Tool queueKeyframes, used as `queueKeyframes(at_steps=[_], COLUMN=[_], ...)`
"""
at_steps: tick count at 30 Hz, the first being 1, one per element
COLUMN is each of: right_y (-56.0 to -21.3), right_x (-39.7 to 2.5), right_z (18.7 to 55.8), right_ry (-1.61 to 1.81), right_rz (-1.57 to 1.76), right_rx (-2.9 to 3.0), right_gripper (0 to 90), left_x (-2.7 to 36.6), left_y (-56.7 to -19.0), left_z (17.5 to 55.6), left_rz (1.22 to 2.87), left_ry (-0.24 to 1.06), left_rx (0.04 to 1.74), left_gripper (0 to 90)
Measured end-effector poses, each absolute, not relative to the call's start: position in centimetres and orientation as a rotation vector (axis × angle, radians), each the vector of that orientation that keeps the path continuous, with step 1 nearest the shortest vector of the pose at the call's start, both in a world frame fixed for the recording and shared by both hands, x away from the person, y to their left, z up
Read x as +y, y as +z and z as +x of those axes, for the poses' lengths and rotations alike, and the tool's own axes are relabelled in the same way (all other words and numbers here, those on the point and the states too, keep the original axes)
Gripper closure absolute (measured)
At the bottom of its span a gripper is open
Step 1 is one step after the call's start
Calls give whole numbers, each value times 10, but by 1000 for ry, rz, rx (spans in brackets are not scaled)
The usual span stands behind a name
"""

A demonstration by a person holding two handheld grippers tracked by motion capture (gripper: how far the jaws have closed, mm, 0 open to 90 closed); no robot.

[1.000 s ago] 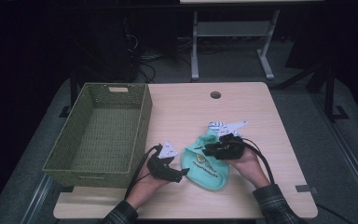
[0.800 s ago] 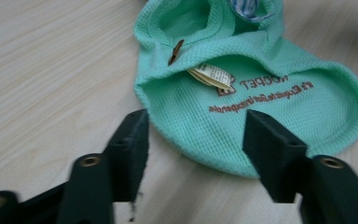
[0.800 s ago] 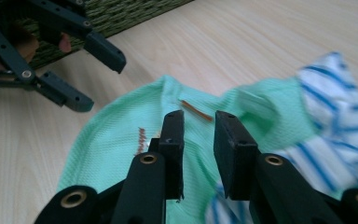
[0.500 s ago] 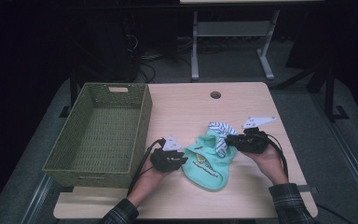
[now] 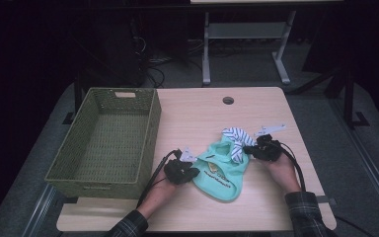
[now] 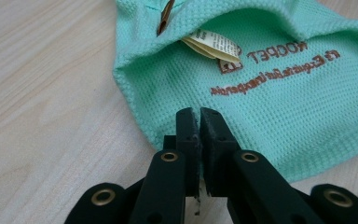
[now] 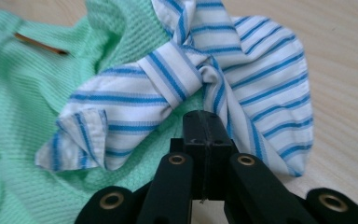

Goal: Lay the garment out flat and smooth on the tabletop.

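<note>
A mint green knit garment (image 5: 222, 175) with brown lettering lies flat at the table's front middle. A white cloth with blue stripes (image 5: 233, 138) lies crumpled on its upper right part. My left gripper (image 5: 192, 173) sits at the garment's left edge. In the left gripper view the jaws of the left gripper (image 6: 199, 116) are pressed together over the hem of the green garment (image 6: 270, 84). My right gripper (image 5: 247, 149) is at the striped cloth's right side. There the right gripper (image 7: 208, 116) is shut on the edge of the striped cloth (image 7: 261, 70), with the green garment (image 7: 18, 116) beneath.
An empty green woven basket (image 5: 153, 123) stands on the left part of the wooden table (image 5: 202, 113). A round cable hole (image 5: 228, 100) is at the table's back middle. Metal frame legs stand on the floor beyond the table.
The left gripper has moved right to the garment's left edge. The right gripper has moved right, off the garment's middle, and the striped cloth now lies spread toward it.
</note>
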State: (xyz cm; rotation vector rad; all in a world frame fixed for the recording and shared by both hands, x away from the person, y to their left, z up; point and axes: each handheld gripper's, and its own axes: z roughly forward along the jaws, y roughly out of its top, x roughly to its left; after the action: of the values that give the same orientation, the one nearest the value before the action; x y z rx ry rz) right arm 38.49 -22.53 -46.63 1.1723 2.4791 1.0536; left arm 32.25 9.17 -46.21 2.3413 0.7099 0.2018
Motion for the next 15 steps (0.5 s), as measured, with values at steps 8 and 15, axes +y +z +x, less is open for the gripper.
queueKeyframes(at_steps=[8,15], right_y=[-470,-472], right_x=[-228,-231], right_z=[392,396], right_ry=[1014,1020], right_rz=[1190,1207], right_rx=[2420,2379], right_gripper=[898,898], left_x=[95,96], left_y=[-460,-459], left_z=[314,303], left_rz=[2370,2375], left_ry=[162,137], left_rx=[706,693], left_gripper=[889,889])
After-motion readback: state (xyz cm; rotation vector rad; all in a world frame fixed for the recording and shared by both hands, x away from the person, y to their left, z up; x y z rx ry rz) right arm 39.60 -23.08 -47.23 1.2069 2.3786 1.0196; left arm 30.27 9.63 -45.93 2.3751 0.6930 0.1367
